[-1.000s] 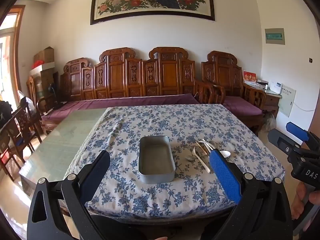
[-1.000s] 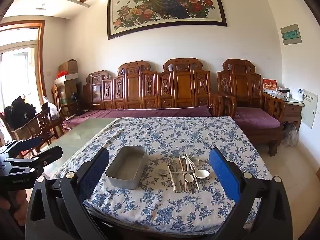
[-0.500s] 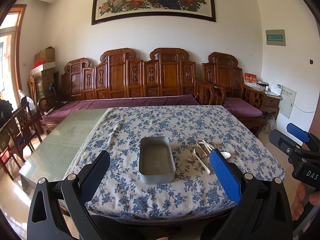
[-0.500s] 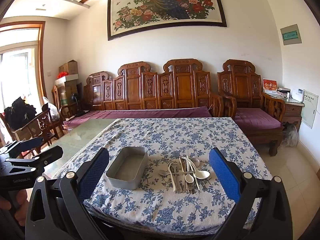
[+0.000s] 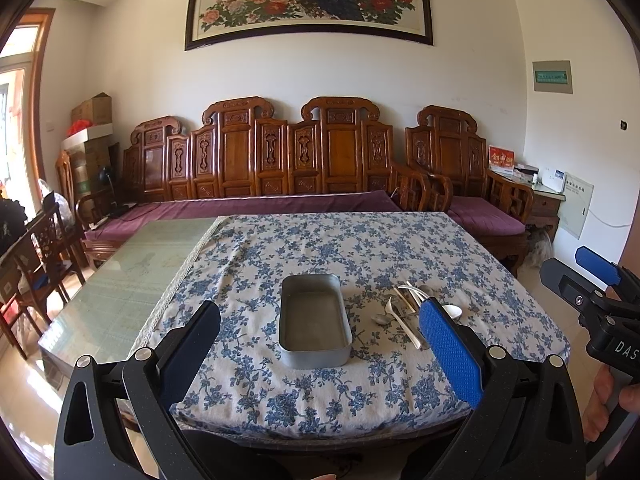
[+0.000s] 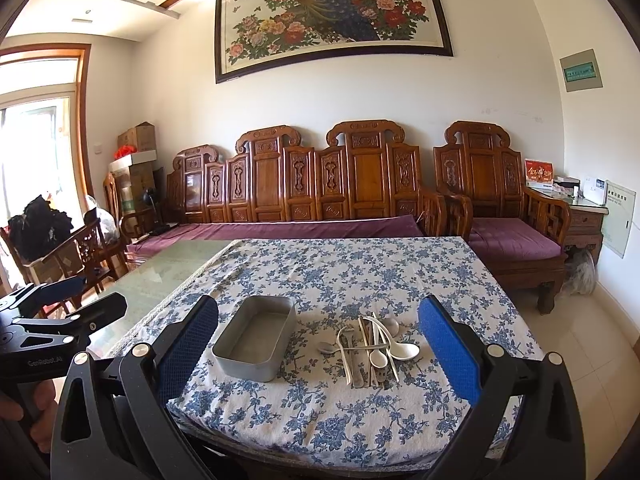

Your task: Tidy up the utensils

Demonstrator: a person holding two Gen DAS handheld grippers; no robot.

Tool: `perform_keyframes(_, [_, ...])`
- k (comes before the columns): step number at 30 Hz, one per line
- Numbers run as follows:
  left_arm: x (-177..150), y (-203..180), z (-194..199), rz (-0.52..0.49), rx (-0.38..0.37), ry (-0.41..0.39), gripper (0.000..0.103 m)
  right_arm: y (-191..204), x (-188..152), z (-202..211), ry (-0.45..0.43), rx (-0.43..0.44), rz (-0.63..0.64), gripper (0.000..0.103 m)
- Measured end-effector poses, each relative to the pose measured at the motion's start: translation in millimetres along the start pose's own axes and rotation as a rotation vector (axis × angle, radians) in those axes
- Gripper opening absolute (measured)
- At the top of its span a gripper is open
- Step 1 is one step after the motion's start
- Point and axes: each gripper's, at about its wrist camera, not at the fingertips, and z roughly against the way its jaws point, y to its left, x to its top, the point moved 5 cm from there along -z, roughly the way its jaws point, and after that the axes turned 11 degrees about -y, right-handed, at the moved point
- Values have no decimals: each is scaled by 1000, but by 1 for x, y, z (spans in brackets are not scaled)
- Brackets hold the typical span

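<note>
Both tools, left and right, gape wide above tin and spoons.

The utensils lie in a tangled pile, too small to count; a left finger hides part of them.

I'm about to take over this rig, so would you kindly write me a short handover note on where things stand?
Left gripper: open, empty, held short of the table's near edge.
Right gripper: open, empty, likewise short of the table.
Rectangular grey metal tray: empty, on the blue-flowered tablecloth.
Pile of white and metal spoons and chopsticks: lying crossed on the cloth, to the right of the tray, apart from it.
Done: nothing yet.
Left: every utensil remains to be sorted, presumably into the tray.
</note>
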Motion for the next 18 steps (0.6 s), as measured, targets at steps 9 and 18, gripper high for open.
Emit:
perform_keyframes(9, [7,2,4,3,5,-5,96,0,-1,0,-1,-1,0,100])
perform_keyframes(18, [8,3,5,3,5,-7,96,2,2,1,-3,-1,0,100])
